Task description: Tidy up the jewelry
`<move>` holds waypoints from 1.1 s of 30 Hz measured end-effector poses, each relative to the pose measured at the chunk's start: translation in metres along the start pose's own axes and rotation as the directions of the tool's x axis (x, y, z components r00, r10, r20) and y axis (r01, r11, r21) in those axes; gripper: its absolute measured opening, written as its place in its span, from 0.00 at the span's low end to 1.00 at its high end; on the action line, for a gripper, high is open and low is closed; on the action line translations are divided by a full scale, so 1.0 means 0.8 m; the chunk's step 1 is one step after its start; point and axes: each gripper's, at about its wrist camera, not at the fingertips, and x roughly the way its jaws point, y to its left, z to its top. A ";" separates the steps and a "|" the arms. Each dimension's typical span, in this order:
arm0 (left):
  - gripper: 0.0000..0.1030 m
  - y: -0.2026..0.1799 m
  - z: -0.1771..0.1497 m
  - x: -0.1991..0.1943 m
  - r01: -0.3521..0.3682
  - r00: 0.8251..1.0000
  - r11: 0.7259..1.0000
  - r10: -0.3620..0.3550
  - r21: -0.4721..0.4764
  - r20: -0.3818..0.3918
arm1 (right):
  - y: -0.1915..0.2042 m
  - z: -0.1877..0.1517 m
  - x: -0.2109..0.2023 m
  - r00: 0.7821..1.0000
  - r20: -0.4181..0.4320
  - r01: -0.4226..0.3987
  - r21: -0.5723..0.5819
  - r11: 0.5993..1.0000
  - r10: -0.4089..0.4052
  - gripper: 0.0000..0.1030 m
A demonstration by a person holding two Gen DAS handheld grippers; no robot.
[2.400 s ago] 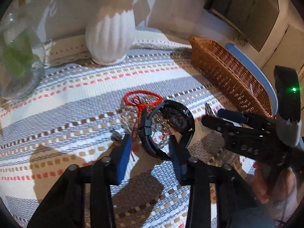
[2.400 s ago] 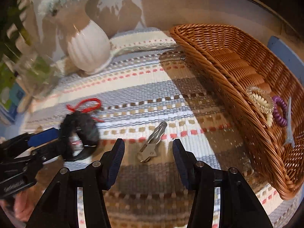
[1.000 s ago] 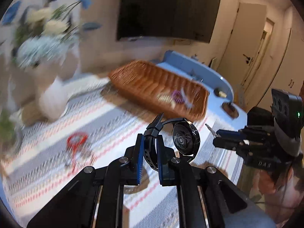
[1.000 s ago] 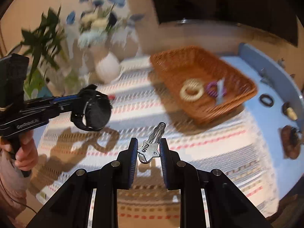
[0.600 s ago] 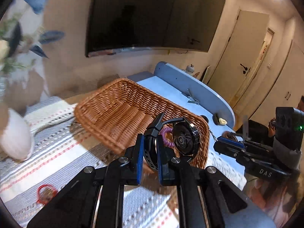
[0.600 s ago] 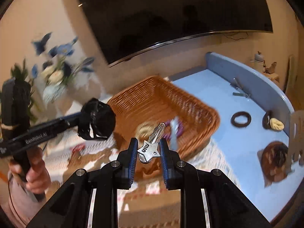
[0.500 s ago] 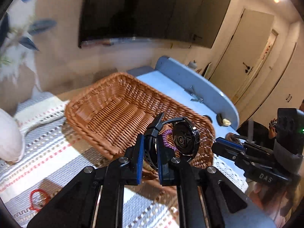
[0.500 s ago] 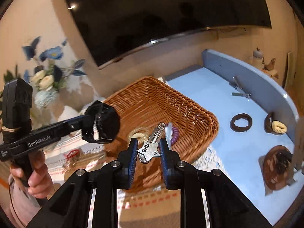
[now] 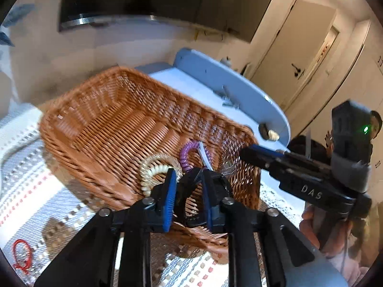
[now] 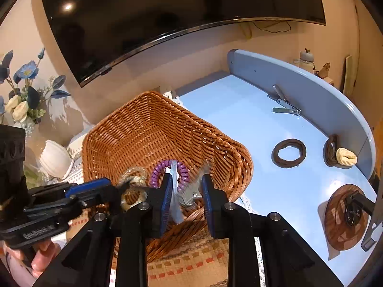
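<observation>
The wicker basket (image 9: 100, 122) (image 10: 143, 129) holds a cream coil bracelet (image 9: 155, 167), a purple coil ring (image 9: 185, 154) (image 10: 158, 169) and a clear hair clip (image 9: 203, 153). My left gripper (image 9: 188, 198) is open over the basket's near end, and the black watch (image 9: 189, 191) sits loose between its fingers, dropping into the basket. My right gripper (image 10: 186, 191) is open too, and the silver clip (image 10: 194, 189), blurred, falls between its fingers above the basket. A red string bracelet (image 9: 20, 256) lies on the striped cloth at the far left.
Striped woven cloth (image 9: 36, 203) under the basket. Light blue tabletop (image 10: 275, 124) with raised rim, nail clippers (image 10: 284, 105), a brown hair tie (image 10: 289, 153), a cream scrunchie (image 10: 346, 156) and a wooden disc (image 10: 344, 217). White vase (image 10: 55, 157) with flowers at left.
Both grippers have moved down over the basket's near end and opened. The watch and the silver clip have come loose from the pads and are dropping.
</observation>
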 end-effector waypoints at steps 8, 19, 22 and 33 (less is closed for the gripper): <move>0.34 0.017 -0.041 -0.120 -0.043 0.996 0.999 0.043 0.002 0.081 | 0.035 -0.007 -0.052 0.998 0.035 -0.053 -0.049 0.997 0.055 0.26; 0.54 0.109 -0.154 -0.304 -0.184 0.955 0.973 0.211 -0.143 0.207 | 0.192 -0.061 -0.084 0.962 -0.043 -0.273 -0.221 0.936 0.271 0.27; 0.54 0.138 -0.183 -0.324 -0.236 0.943 0.955 0.269 -0.177 0.194 | 0.233 -0.089 -0.062 0.949 -0.120 -0.314 -0.243 0.918 0.293 0.27; 0.54 0.214 -0.208 -0.297 -0.350 0.926 0.895 0.375 -0.276 0.042 | 0.320 -0.095 0.049 0.896 -0.333 -0.375 -0.217 0.901 0.292 0.27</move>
